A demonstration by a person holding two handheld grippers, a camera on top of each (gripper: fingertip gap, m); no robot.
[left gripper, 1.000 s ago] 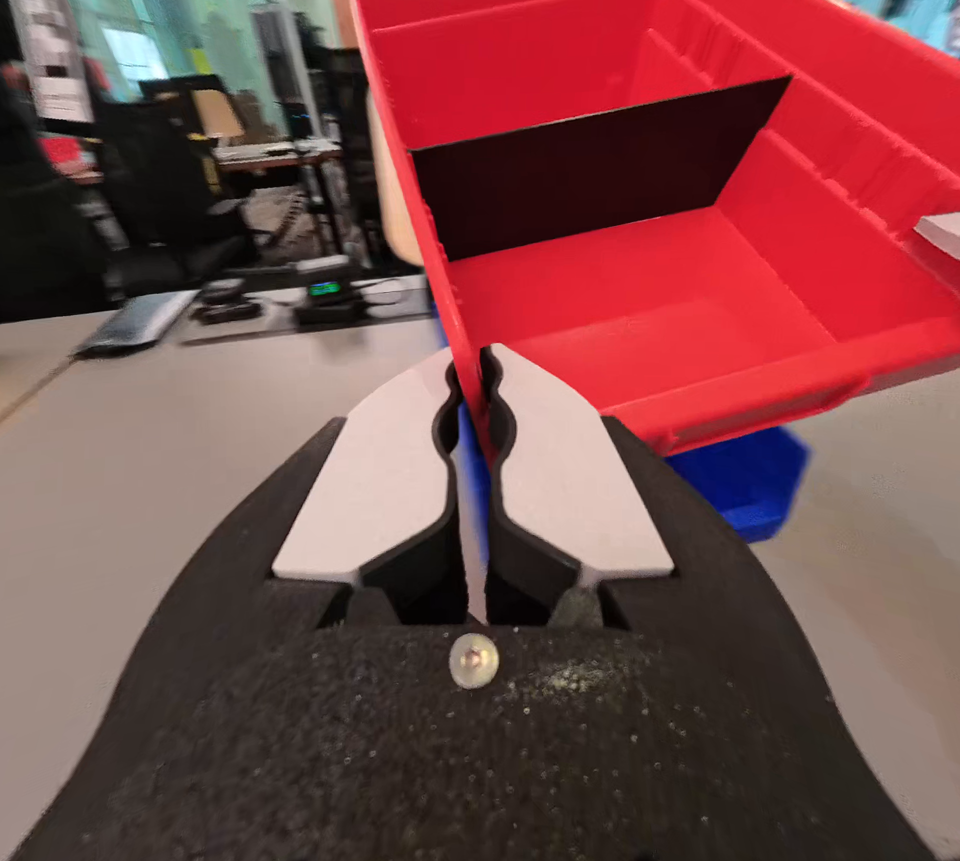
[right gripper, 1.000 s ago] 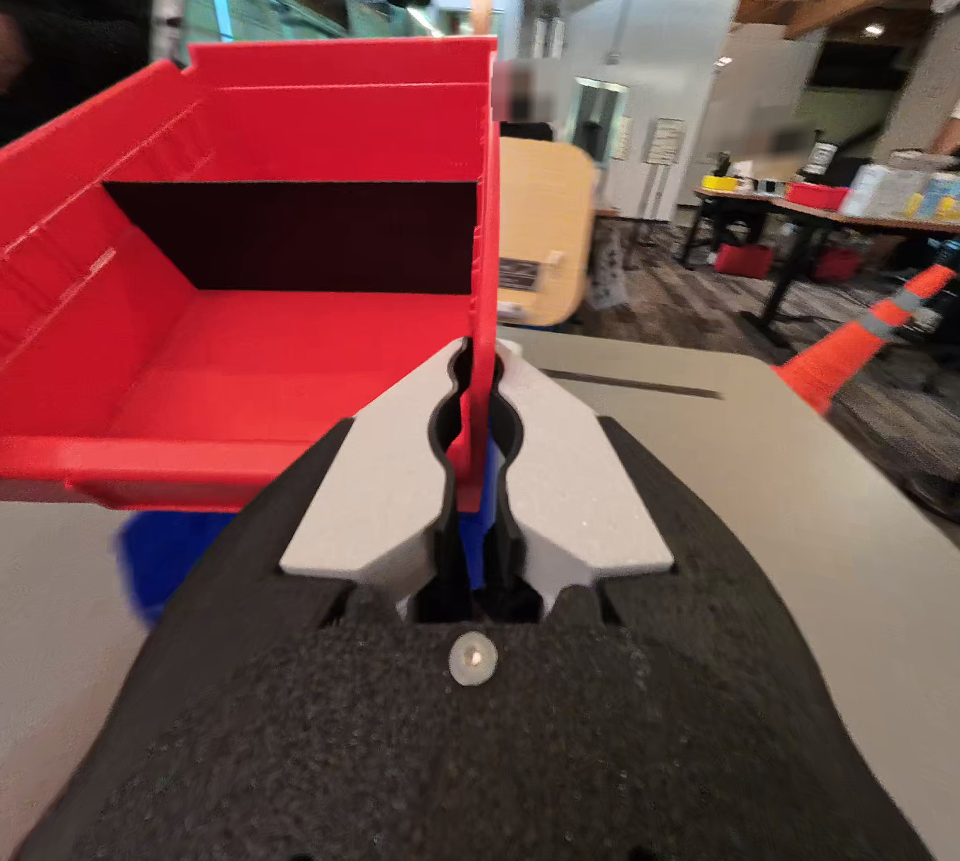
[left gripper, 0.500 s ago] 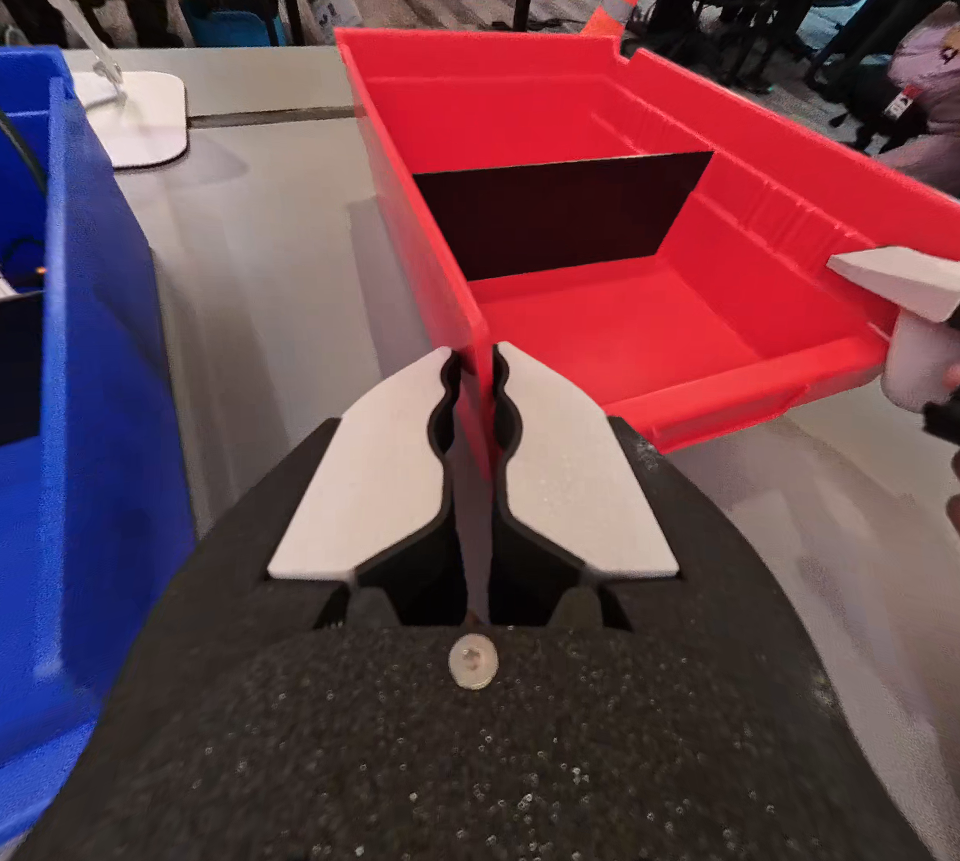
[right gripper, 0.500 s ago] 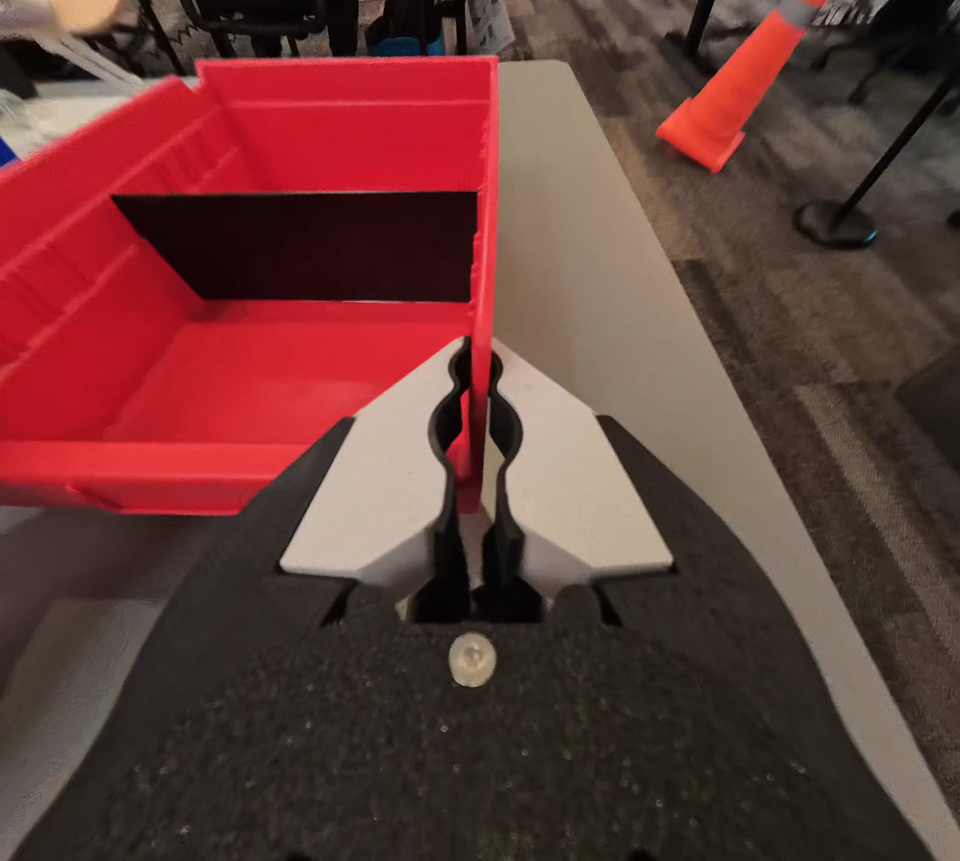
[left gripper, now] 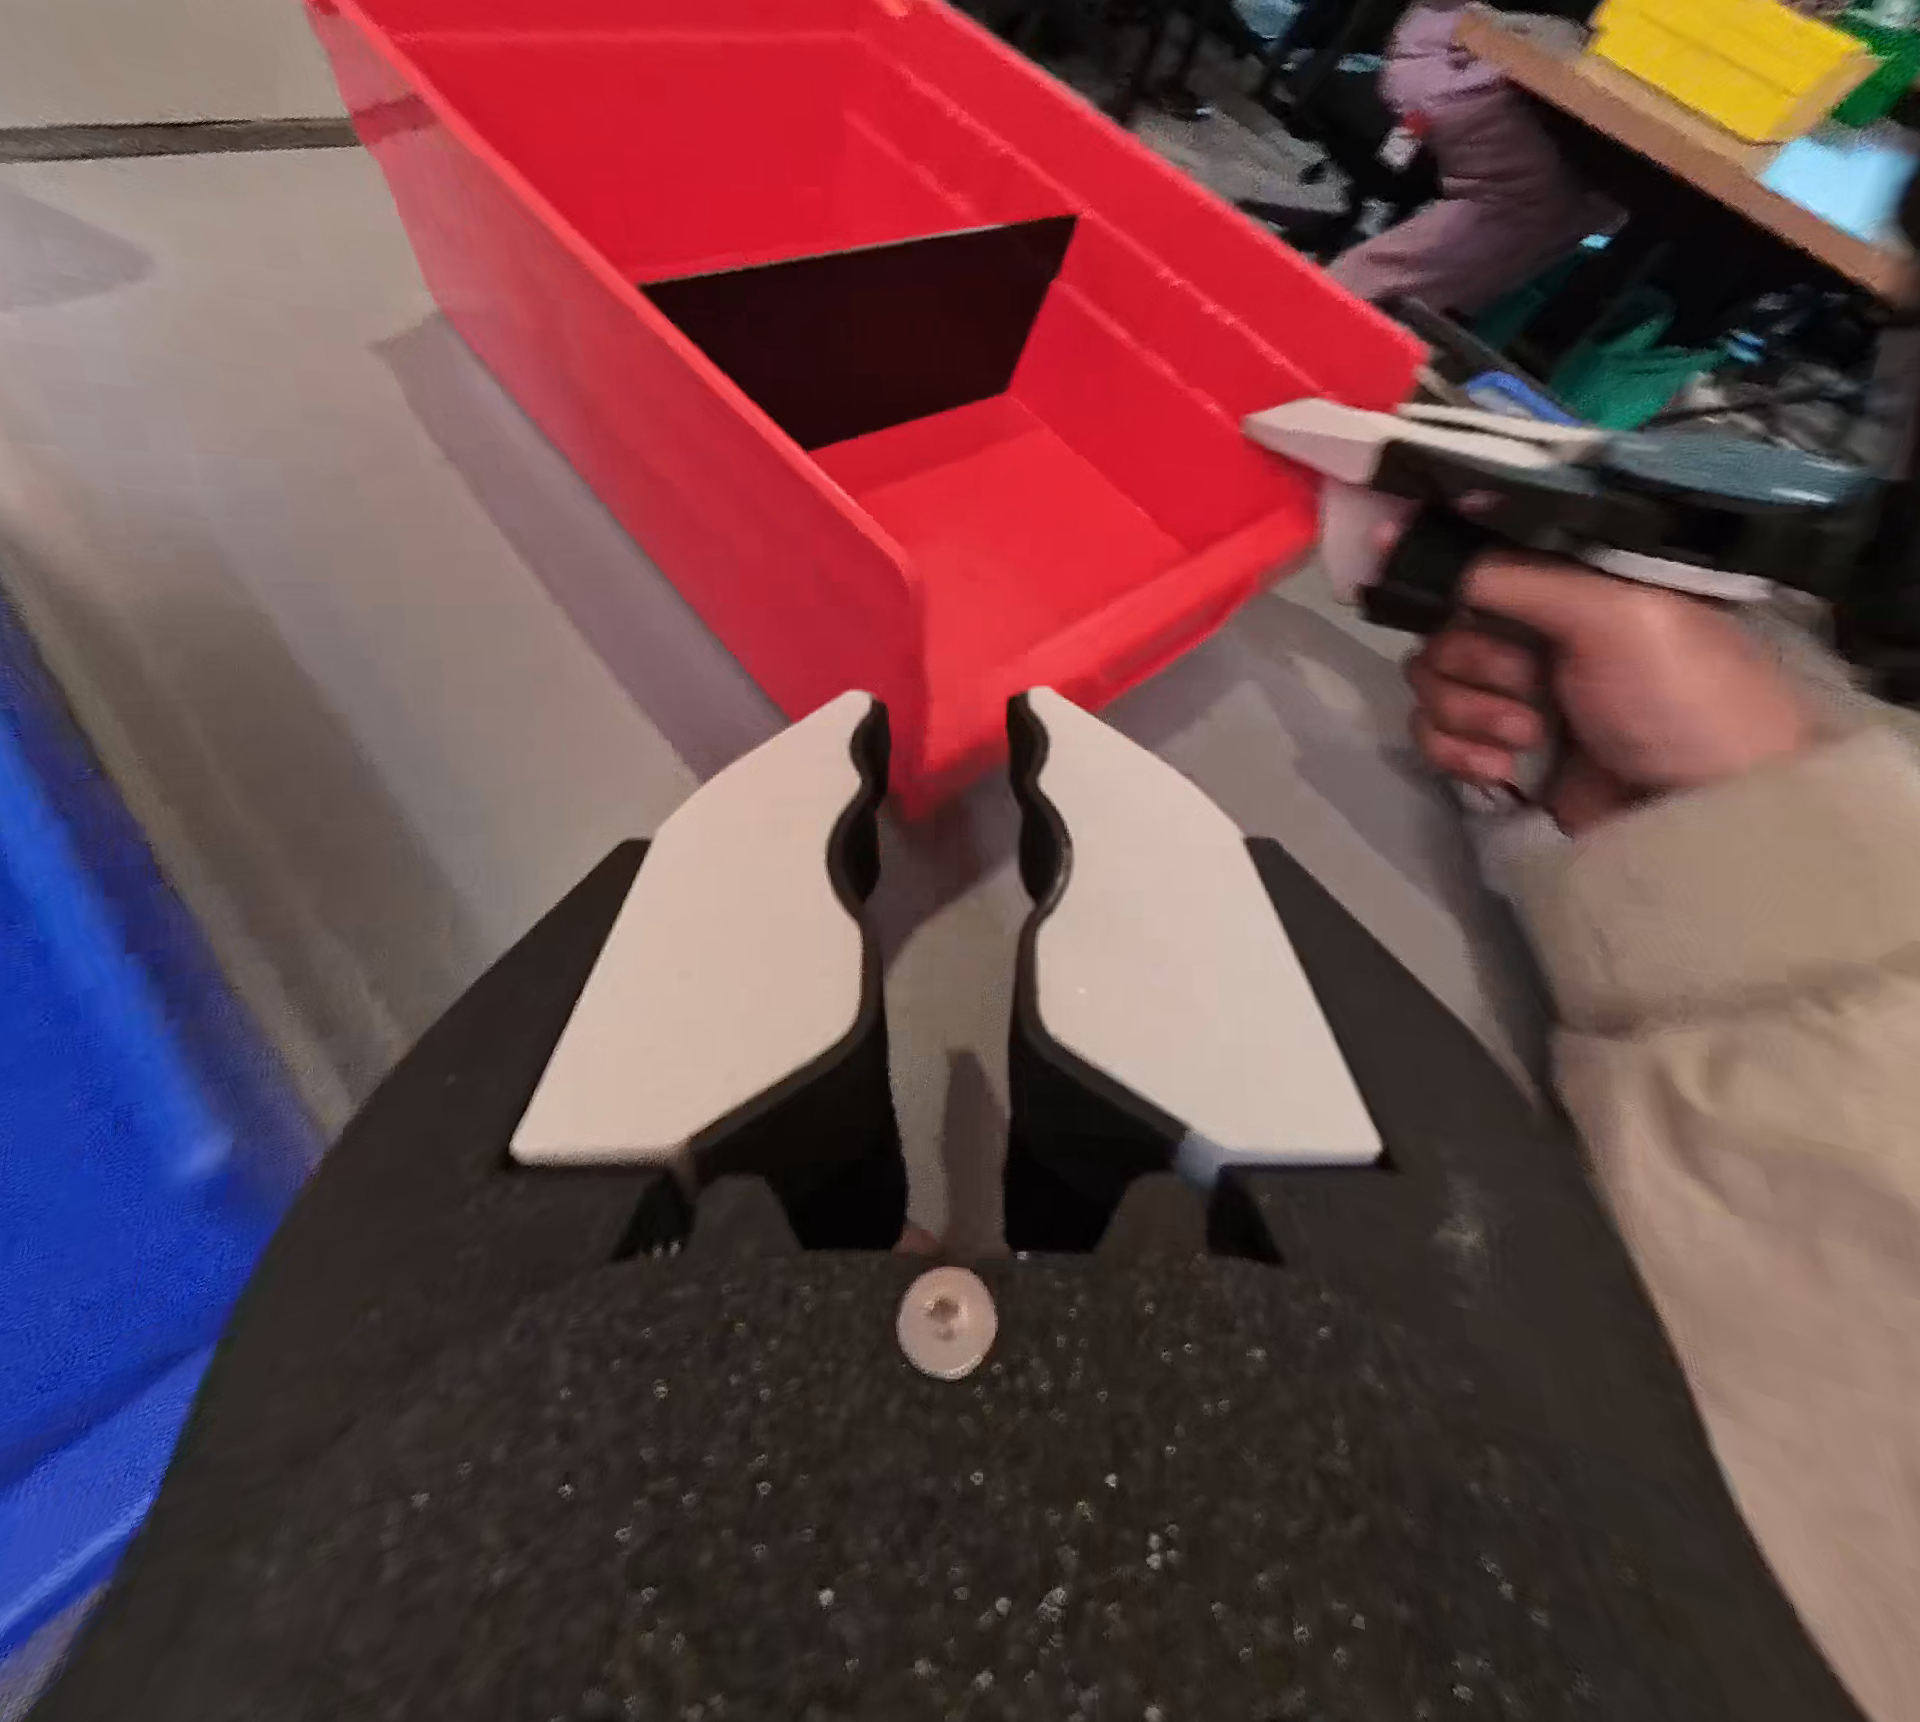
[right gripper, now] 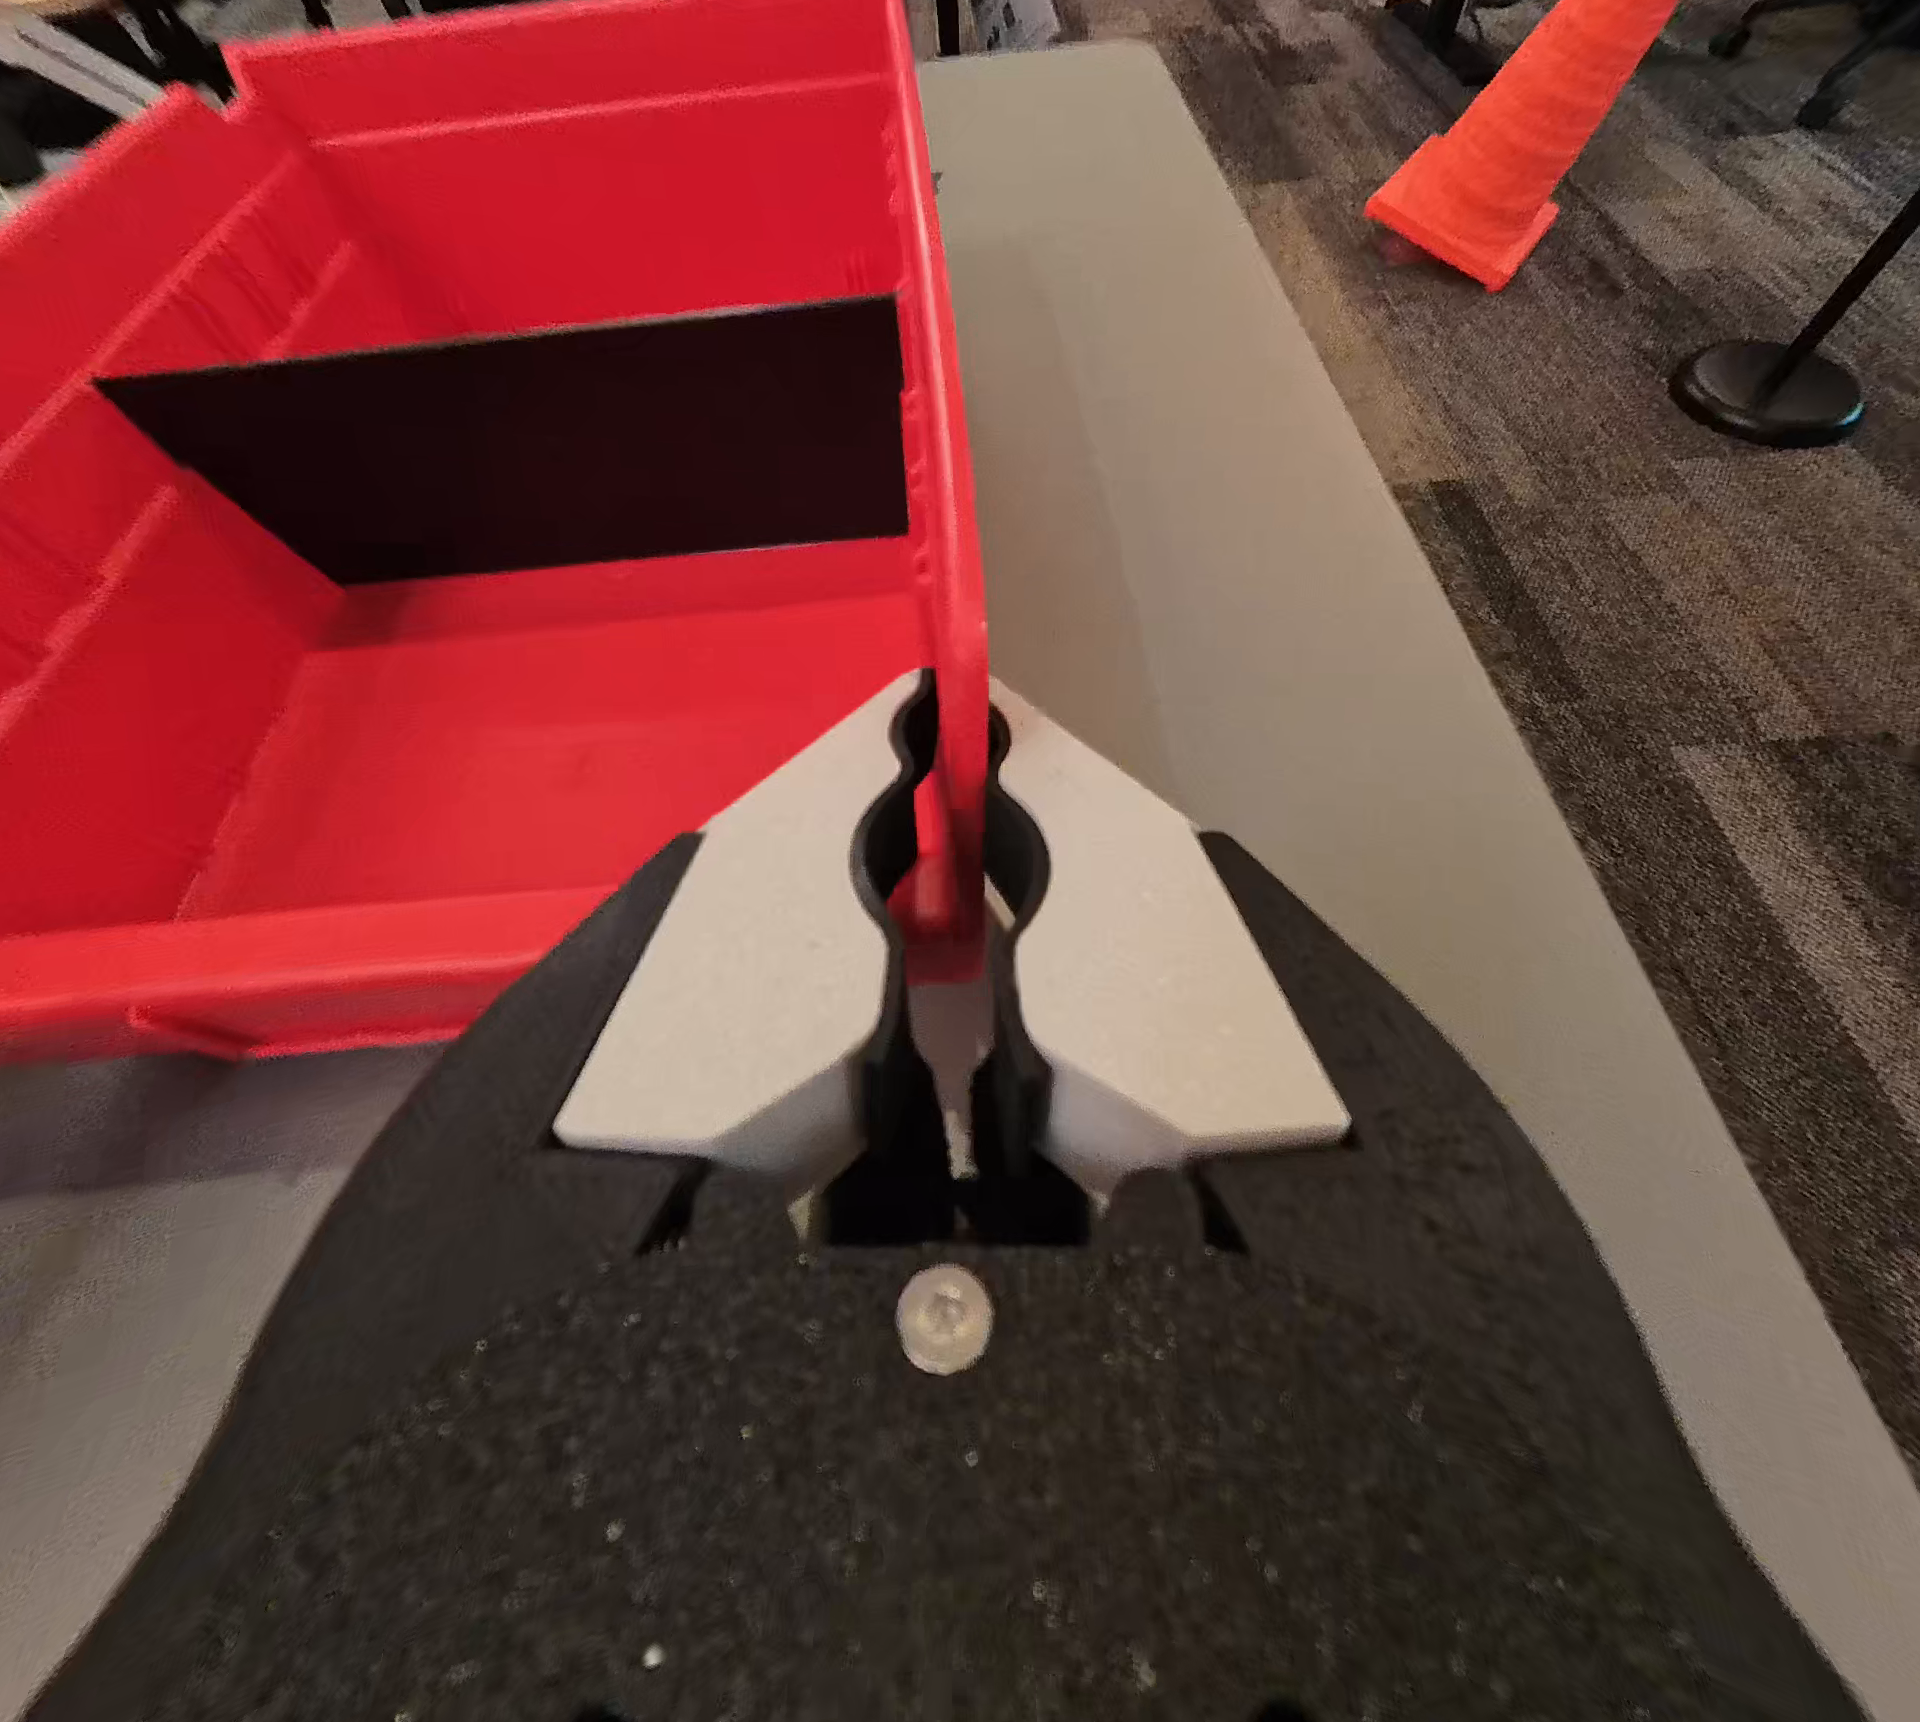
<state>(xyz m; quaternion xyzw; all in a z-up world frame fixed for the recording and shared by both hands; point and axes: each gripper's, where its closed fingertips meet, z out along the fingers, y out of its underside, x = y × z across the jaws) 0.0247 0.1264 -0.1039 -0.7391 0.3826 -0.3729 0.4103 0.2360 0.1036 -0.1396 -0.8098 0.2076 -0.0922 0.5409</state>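
Note:
A red plastic bin with a black divider across its middle appears to rest on the grey table. My left gripper is open. The bin's near left corner stands between its fingertips with a gap on each side. My right gripper is shut on the bin's right wall near the front corner. It also shows in the left wrist view, held by a hand. The bin and divider look empty in the right wrist view.
A blue bin stands close on the left. The table's right edge runs just right of the red bin, with carpet beyond. An orange cone and a stanchion base stand on the floor. A yellow bin sits on a far desk.
The red bin has come down from above the blue bin to the table on its right. My left gripper has opened and let go of the left wall. The right gripper still holds.

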